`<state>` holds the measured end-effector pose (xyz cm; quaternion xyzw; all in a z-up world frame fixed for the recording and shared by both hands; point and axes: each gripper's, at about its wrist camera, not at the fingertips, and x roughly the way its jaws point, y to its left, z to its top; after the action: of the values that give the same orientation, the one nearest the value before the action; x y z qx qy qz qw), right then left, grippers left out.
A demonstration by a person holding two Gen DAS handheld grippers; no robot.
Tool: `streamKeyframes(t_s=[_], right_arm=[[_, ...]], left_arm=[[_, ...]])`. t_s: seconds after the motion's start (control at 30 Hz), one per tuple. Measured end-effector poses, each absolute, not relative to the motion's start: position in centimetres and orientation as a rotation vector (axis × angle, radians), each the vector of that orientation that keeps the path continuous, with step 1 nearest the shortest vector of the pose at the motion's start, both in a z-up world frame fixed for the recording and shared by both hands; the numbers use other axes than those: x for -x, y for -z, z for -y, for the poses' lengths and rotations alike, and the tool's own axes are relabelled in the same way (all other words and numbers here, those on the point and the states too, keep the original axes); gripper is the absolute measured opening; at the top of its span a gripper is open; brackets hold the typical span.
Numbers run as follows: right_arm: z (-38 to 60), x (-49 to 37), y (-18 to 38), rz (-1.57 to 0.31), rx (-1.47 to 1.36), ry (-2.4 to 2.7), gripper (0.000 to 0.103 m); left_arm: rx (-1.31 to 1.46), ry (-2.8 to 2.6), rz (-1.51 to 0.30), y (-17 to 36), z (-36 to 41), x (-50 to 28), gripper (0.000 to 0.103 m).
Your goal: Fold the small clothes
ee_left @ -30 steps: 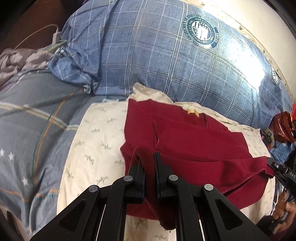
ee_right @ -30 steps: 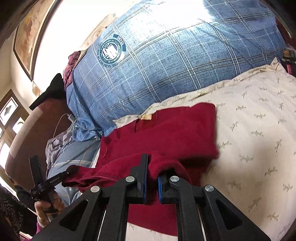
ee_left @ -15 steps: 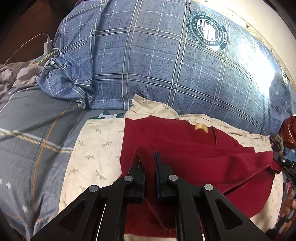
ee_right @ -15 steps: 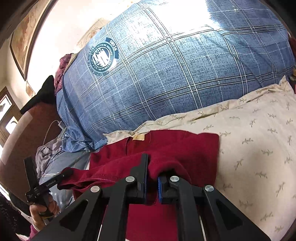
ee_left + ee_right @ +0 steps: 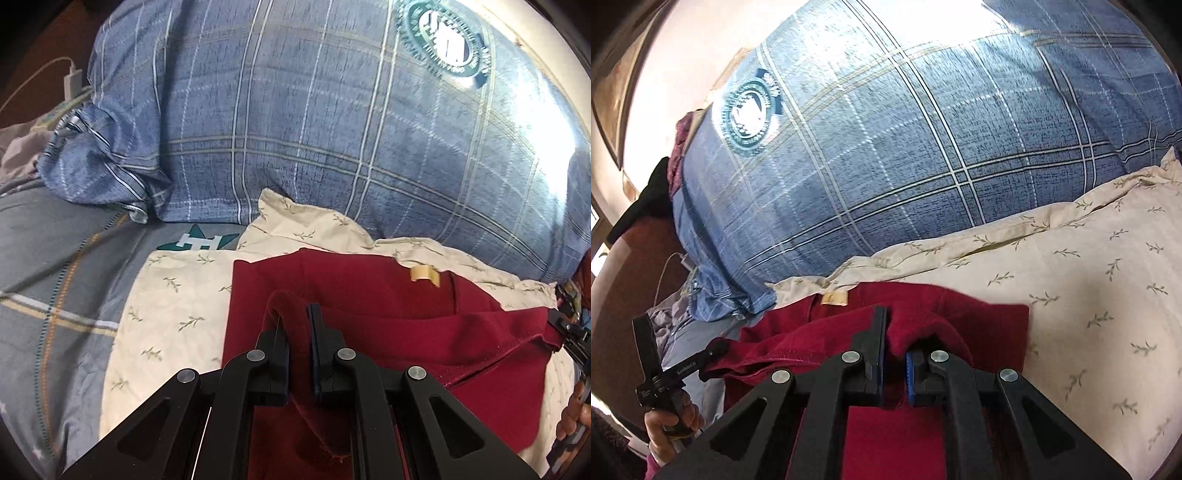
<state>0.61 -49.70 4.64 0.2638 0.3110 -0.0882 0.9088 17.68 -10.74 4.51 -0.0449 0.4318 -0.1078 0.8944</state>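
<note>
On the cream pillow point(image 5: 177, 295), below the blue plaid pillow point(image 5: 295, 122): holding the red garment point(image 5: 369, 295), left gripper point(image 5: 298, 332) and right gripper point(image 5: 894, 354) each pinching its lifted hem, carrying this edge toward the collar label point(image 5: 424, 275), lying straight ahead of both.

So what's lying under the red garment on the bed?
The red garment lies on a cream leaf-print pillow, visible around its edges. Whatever is beneath the garment's middle is covered.
</note>
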Motion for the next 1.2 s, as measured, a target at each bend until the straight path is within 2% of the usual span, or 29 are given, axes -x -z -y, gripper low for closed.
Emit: streamKeyframes(t_s=[0.17,0.27,0.3,0.33,0.37,0.43,0.47,0.5,0.67,0.83,0.97,1.2], right_arm=[[51.2,-3.0,-2.9,-0.685,-0.557,0.185,0.008],[52.1,-4.1,-1.5,-0.739,-0.586,0.168,0.012],[52.3,-4.1,-1.4,-0.743,-0.595,0.153,0.013],[52.6,-3.8,-1.6,-0.737,-0.605,0.138,0.014],[52.9,-3.2,-2.2,-0.717,-0.624,0.123,0.019],[53.2,-1.6,-3.3,-0.669,-0.656,0.117,0.035],[53.3,-0.6,-4.1,-0.638,-0.654,0.144,0.049],[53.2,0.2,-4.8,-0.609,-0.639,0.171,0.053],[50.3,1.1,-6.6,-0.626,-0.499,0.156,0.052],[45.7,-3.3,-4.6,-0.742,-0.314,0.111,0.050],[45.5,-7.8,-2.1,-0.807,-0.225,0.212,0.049],[50.7,-10.9,1.2,-0.844,-0.391,0.338,0.048]], left_arm=[[0.121,0.195,-0.924,-2.0,11.4,-20.3,0.008],[0.155,0.213,-0.935,-0.7,11.3,-21.6,0.012],[0.177,0.233,-0.950,-0.5,11.1,-21.9,0.016],[0.198,0.253,-0.954,-0.5,10.8,-21.9,0.025],[0.224,0.289,-0.956,-0.8,10.5,-21.8,0.031],[0.241,0.342,-0.942,-1.8,10.0,-21.3,0.058],[0.219,0.326,-0.917,-2.6,9.9,-20.8,0.066],[0.187,0.286,-0.872,-3.5,9.7,-20.1,0.074],[0.146,0.258,-0.784,-5.7,8.8,-17.8,0.076],[0.128,0.258,-0.855,-3.7,10.1,-18.3,0.076],[0.105,0.215,-0.941,-1.3,11.8,-21.6,0.075],[0.079,0.155,-0.966,1.5,12.8,-24.5,0.080]])
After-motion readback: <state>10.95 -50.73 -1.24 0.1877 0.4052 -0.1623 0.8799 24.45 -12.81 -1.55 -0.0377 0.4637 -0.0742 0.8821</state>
